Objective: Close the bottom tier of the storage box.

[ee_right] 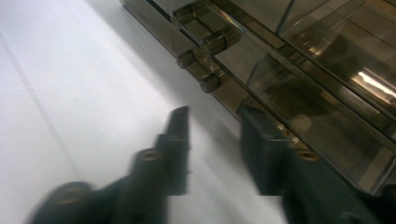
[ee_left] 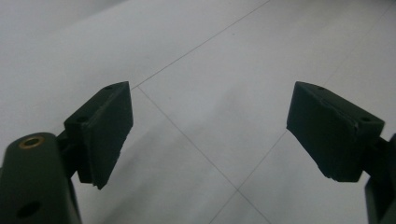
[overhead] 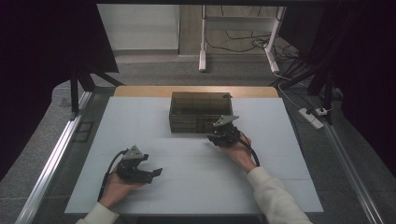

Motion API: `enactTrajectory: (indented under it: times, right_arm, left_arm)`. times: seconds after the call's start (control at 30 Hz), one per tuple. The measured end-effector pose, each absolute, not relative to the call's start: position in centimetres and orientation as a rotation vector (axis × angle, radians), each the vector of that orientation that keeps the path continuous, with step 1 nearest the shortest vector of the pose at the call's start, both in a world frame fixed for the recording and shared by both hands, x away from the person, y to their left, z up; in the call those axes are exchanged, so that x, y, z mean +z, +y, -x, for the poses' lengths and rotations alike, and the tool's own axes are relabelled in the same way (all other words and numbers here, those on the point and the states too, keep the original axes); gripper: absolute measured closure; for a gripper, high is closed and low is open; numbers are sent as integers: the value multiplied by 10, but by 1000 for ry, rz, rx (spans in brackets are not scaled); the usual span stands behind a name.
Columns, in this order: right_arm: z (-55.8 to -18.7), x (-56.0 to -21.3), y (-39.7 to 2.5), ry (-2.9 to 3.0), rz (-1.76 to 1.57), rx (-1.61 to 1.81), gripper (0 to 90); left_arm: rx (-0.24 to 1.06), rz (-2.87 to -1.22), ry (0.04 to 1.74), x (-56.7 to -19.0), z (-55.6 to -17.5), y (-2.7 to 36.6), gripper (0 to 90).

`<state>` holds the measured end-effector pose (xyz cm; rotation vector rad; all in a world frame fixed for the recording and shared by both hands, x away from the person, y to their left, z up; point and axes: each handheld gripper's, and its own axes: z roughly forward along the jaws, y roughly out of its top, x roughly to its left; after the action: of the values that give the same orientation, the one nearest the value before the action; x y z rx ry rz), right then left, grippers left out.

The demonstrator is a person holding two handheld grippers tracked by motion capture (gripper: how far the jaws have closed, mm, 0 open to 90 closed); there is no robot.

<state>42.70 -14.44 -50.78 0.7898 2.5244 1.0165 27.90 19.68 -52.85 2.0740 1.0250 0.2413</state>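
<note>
A brown see-through box (overhead: 201, 111) with inner compartments stands at the middle back of the white mat. In the right gripper view the box (ee_right: 327, 60) shows two latches (ee_right: 201, 70) on its front wall. My right gripper (overhead: 214, 139) is low at the box's front right corner; its jaws (ee_right: 215, 140) stand a little apart with nothing between them, one close against the box's front edge. My left gripper (overhead: 156, 171) rests low over the near left of the mat, well away from the box. Its jaws (ee_left: 210, 135) are wide open over bare mat.
The white mat (overhead: 140, 121) covers most of the table, with a wooden strip (overhead: 140, 90) along the far edge. Metal rails run down both sides. A stand's legs (overhead: 202, 60) and cables (overhead: 299, 74) lie on the floor beyond.
</note>
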Motion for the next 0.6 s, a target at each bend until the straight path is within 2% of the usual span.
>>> enactTrajectory:
  times: [0.13, 0.6]
  right_arm:
    - [-419, -501, -151, 2533, -758, 1043, 449]
    - [-398, -492, -168, 2528, -732, 1112, 340]
  left_arm:
    - [242, -2069, 1024, -528, -278, 196, 152]
    - [236, -2057, 1030, -526, -277, 196, 152]
